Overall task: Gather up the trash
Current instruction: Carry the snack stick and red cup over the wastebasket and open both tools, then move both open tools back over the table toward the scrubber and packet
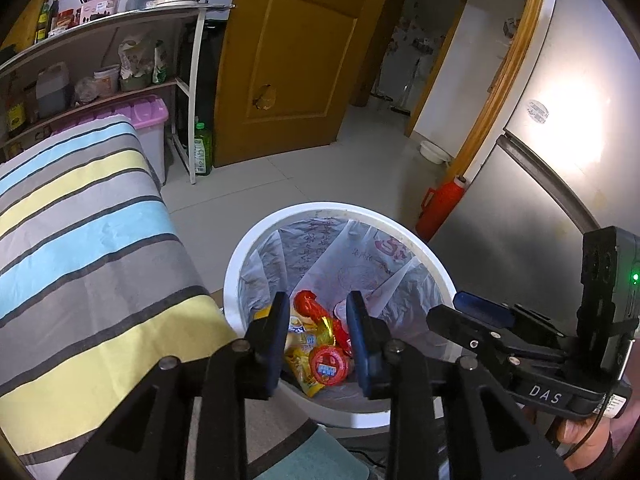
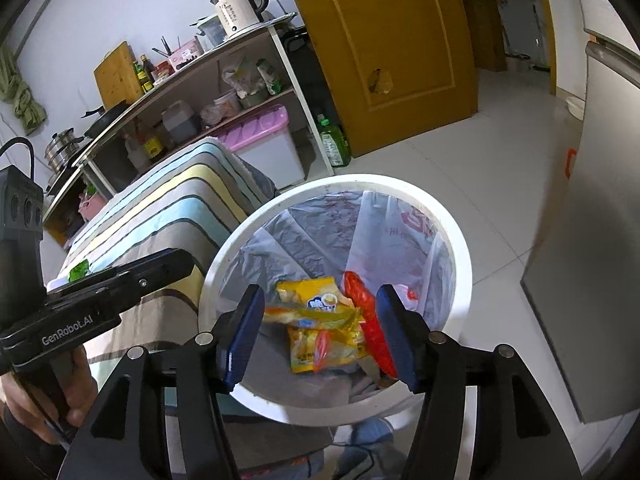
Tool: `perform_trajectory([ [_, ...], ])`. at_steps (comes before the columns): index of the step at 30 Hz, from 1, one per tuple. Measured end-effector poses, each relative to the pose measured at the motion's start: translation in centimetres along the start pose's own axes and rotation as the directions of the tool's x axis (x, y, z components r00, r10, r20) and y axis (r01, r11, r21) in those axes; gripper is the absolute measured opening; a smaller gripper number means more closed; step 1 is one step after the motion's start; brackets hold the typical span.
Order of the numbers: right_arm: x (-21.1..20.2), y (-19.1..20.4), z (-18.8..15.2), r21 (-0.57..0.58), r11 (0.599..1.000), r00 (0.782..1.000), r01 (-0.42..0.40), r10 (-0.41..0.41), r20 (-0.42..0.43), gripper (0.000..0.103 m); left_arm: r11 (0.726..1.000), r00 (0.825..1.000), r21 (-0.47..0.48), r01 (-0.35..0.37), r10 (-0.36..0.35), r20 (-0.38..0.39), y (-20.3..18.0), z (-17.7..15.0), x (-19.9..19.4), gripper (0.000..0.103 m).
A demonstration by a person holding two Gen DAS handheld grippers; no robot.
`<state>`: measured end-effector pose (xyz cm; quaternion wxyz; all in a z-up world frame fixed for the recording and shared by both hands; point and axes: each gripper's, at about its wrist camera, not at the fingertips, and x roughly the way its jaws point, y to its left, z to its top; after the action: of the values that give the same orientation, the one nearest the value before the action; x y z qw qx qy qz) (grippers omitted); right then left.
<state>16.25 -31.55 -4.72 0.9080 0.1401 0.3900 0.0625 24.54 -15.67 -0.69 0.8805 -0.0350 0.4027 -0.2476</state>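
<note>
A white bin (image 1: 236, 280) (image 2: 460, 248) with a clear plastic liner stands on the floor beside the striped cloth (image 1: 80, 240). Inside it lie yellow snack packets (image 2: 316, 304), a red wrapper (image 1: 308, 304) (image 2: 360, 292) and a round red lid (image 1: 328, 366). My left gripper (image 1: 318, 312) hangs over the bin's near side, open, with nothing between its pads. My right gripper (image 2: 320, 312) also hovers over the bin, open and empty; it shows from the side in the left wrist view (image 1: 448, 310). A small green scrap (image 2: 78, 271) lies on the striped cloth.
A shelf unit (image 1: 120, 28) with a kettle (image 2: 240, 4) and bottles stands behind the cloth. A pink-lidded box (image 1: 148, 116) and a green bottle (image 1: 202, 148) sit near a brown door (image 1: 288, 60). A grey fridge (image 1: 560, 140) and a red flask (image 1: 440, 204) stand to the right of the bin.
</note>
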Motion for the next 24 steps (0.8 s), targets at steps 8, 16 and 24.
perform_trajectory([
  [8,-1.3,0.6,-0.1,-0.016,1.0,1.0,-0.002,0.003,0.024,0.059,1.0,0.999,-0.008,0.004,-0.004,0.035,0.2,-0.2,-1.4,0.031],
  [16,-3.7,3.1,-0.2,-0.068,0.997,0.997,-0.025,0.03,0.073,0.059,1.0,0.996,-0.026,-0.01,0.012,0.083,0.9,-1.1,-4.2,0.031],
  [24,-5.4,6.5,-1.0,-0.141,0.987,0.991,-0.075,0.089,0.099,0.059,0.996,0.99,-0.076,-0.045,0.054,0.129,2.7,-3.0,-7.9,0.031],
])
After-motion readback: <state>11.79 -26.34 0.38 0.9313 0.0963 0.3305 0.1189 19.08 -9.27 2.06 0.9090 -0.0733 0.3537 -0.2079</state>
